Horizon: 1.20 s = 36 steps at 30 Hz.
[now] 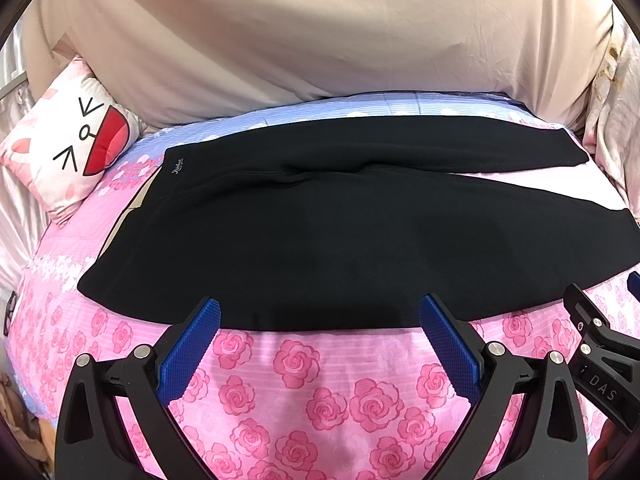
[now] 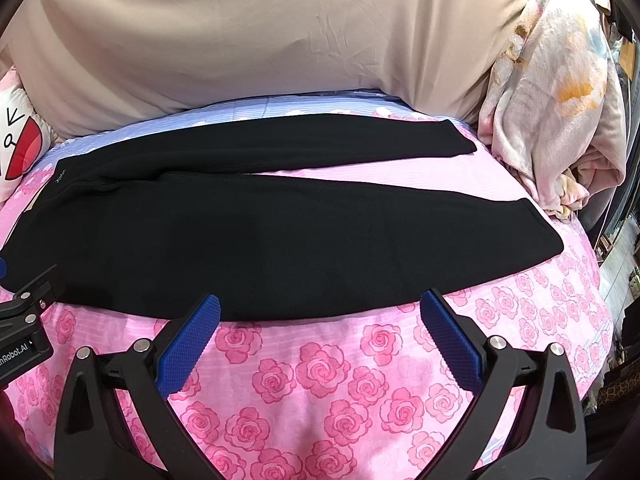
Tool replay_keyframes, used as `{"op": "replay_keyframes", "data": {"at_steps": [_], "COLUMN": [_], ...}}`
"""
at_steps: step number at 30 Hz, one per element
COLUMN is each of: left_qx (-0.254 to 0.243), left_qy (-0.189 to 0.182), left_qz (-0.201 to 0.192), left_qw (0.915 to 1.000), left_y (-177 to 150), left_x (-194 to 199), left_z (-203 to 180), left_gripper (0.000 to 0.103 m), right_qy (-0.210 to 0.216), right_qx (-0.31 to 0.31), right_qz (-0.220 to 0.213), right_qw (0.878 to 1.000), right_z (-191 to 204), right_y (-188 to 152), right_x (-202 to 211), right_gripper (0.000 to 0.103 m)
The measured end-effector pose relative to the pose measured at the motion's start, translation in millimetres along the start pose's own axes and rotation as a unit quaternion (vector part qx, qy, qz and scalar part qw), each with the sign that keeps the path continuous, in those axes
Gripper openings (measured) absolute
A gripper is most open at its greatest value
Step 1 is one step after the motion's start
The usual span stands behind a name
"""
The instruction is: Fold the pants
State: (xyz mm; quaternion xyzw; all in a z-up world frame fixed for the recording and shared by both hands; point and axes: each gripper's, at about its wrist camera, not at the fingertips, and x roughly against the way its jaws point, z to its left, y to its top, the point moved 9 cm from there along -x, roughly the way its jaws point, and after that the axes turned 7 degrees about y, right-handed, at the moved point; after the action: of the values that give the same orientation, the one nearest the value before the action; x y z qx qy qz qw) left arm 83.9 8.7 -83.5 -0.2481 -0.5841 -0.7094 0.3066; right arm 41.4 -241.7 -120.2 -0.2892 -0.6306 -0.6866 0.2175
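Black pants (image 1: 320,236) lie flat across a pink rose-print bedspread (image 1: 320,392), waistband at the left, both legs running right with a narrow gap between them. They also show in the right wrist view (image 2: 280,236). My left gripper (image 1: 320,312) is open and empty, its blue pads at the near edge of the near leg. My right gripper (image 2: 320,308) is open and empty, also at the near edge of that leg, further right. The right gripper's body shows at the right edge of the left view (image 1: 600,332).
A beige sheet (image 1: 320,40) rises behind the bed. A white cartoon-face pillow (image 1: 72,148) lies at the back left. A bundled floral blanket (image 2: 560,112) sits at the back right. The bedspread (image 2: 320,392) drops off at its right side.
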Motion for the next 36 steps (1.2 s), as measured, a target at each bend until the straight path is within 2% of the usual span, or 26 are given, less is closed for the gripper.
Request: {"op": "replay_keyframes", "data": {"at_steps": [11, 18, 21, 22, 25, 28, 31, 34, 36], "left_qx": [-0.004, 0.028, 0.049, 0.057, 0.083, 0.102, 0.122, 0.139, 0.141], "left_qy": [0.001, 0.008, 0.013, 0.015, 0.031, 0.056, 0.083, 0.085, 0.103], "left_qz": [0.002, -0.013, -0.011, -0.01, -0.018, -0.013, -0.005, 0.017, 0.028], "left_qw": [1.0, 0.9995, 0.9987, 0.9982, 0.9959, 0.9931, 0.9891, 0.9865, 0.9842], "left_y": [11.5, 56.4, 84.6, 92.3, 123.5, 151.0, 171.7, 181.7, 183.5], "left_x": [-9.5, -34.9, -61.2, -68.7, -97.1, -130.7, -163.2, -191.9, -205.3], "left_z": [-2.2, 31.0, 58.2, 67.4, 102.8, 140.8, 177.6, 204.5, 218.0], "left_gripper": [0.097, 0.097, 0.097, 0.097, 0.097, 0.097, 0.097, 0.097, 0.097], "right_qy": [0.003, 0.02, -0.023, -0.044, -0.071, -0.068, -0.064, -0.045, -0.034], "right_qx": [-0.001, -0.031, -0.006, 0.001, -0.007, -0.03, -0.026, -0.009, 0.007], "right_qz": [0.003, -0.024, -0.022, -0.014, 0.024, 0.05, 0.056, 0.073, 0.081], "right_qw": [1.0, 0.999, 0.999, 0.999, 0.997, 0.996, 0.996, 0.996, 0.996], "right_z": [-7.7, -76.8, -133.2, -159.6, -221.9, -269.6, -297.5, -309.8, -312.4], "right_y": [8.3, 74.9, 119.2, 136.3, 169.0, 194.9, 218.0, 233.7, 240.8], "right_x": [-13.6, -33.6, -66.9, -86.2, -140.6, -190.9, -229.5, -266.5, -286.1], "right_gripper": [0.098, 0.098, 0.098, 0.098, 0.098, 0.098, 0.098, 0.098, 0.098]}}
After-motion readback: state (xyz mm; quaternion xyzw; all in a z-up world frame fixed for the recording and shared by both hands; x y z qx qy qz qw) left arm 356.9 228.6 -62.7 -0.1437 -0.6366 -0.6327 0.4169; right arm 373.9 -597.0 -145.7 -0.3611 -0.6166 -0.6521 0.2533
